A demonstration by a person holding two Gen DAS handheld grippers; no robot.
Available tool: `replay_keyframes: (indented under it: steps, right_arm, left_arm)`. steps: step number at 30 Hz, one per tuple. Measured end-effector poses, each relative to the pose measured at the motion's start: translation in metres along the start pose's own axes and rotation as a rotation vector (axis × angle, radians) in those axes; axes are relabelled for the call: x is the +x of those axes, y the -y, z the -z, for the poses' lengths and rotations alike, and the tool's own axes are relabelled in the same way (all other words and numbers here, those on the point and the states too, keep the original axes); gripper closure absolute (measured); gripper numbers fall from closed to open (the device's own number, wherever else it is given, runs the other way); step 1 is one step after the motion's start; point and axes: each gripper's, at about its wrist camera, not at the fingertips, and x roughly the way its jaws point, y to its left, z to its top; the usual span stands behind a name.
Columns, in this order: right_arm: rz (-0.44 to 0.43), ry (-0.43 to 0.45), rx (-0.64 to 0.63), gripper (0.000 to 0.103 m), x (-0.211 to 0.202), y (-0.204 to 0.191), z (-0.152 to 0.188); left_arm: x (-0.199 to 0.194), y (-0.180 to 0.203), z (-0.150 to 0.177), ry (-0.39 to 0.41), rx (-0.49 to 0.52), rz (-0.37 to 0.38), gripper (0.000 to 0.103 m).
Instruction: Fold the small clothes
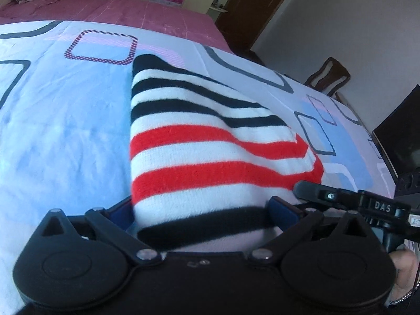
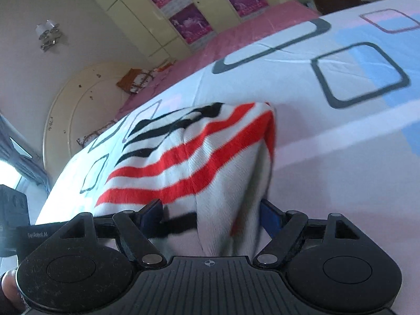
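Observation:
A small knitted garment with white, red and black stripes (image 1: 199,152) lies on the bed, folded over. My left gripper (image 1: 204,212) has its blue-padded fingers wide apart, with the garment's black-striped near edge between them. My right gripper (image 2: 210,215) is also spread open around a raised fold of the same garment (image 2: 210,157), which is slightly blurred. The right gripper's finger (image 1: 315,191) shows at the garment's right edge in the left wrist view. I cannot tell whether either pair of pads touches the cloth.
The bed sheet (image 1: 65,120) is light blue and white with square outlines. A pink cover (image 1: 131,8) lies behind it. A wooden chair (image 1: 330,76) and a dark door (image 1: 257,5) stand at the right, beyond the bed's edge. Cupboards with purple posters (image 2: 189,13) are behind.

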Motion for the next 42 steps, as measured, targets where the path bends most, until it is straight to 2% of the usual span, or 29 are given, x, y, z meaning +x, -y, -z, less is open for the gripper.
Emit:
replay_keyframes:
  steps: [2,4,7,9,12,16,21,27,33,36,42]
  right_arm:
    - [0.002,-0.002,-0.017,0.029,0.003,-0.003,-0.001]
    - [-0.021,-0.019,-0.008,0.053,0.005,-0.001,-0.001]
    - [-0.041,-0.033,0.001,0.060,0.004,0.000,-0.001]
    - [-0.060,-0.025,0.013,0.067,-0.001,-0.004,-0.002]
    - [-0.087,0.003,0.015,0.068,-0.013,-0.013,-0.004]
    - [-0.111,0.020,0.004,0.068,-0.024,-0.036,-0.005]
    - [-0.128,0.046,-0.010,0.068,-0.023,-0.084,0.005]
    - [-0.117,0.072,-0.024,0.068,0.006,-0.170,0.035]
    - [-0.128,0.064,-0.007,0.068,0.064,-0.256,0.072]
    - [-0.146,0.048,-0.004,0.068,0.096,-0.288,0.083]
    - [-0.164,0.016,-0.001,0.068,0.152,-0.324,0.099]
  left_arm:
    - [-0.001,0.001,-0.001,0.006,-0.012,0.004,0.010]
    - [-0.004,0.004,-0.002,0.009,-0.004,0.008,0.017]
    - [-0.010,0.011,-0.002,0.025,0.024,-0.010,0.028]
    - [-0.017,0.015,-0.003,0.038,0.036,-0.025,0.040]
    - [-0.030,0.020,-0.007,0.058,0.050,-0.023,0.050]
    - [-0.056,0.022,-0.010,0.085,0.087,-0.030,0.050]
    - [-0.100,-0.003,-0.012,0.118,0.116,-0.026,0.050]
    - [-0.160,-0.076,-0.009,0.140,0.129,-0.008,0.050]
    - [-0.214,-0.161,-0.007,0.137,0.135,-0.037,0.050]
    - [-0.231,-0.195,-0.009,0.139,0.129,-0.067,0.050]
    - [-0.243,-0.244,-0.007,0.143,0.108,-0.112,0.050]
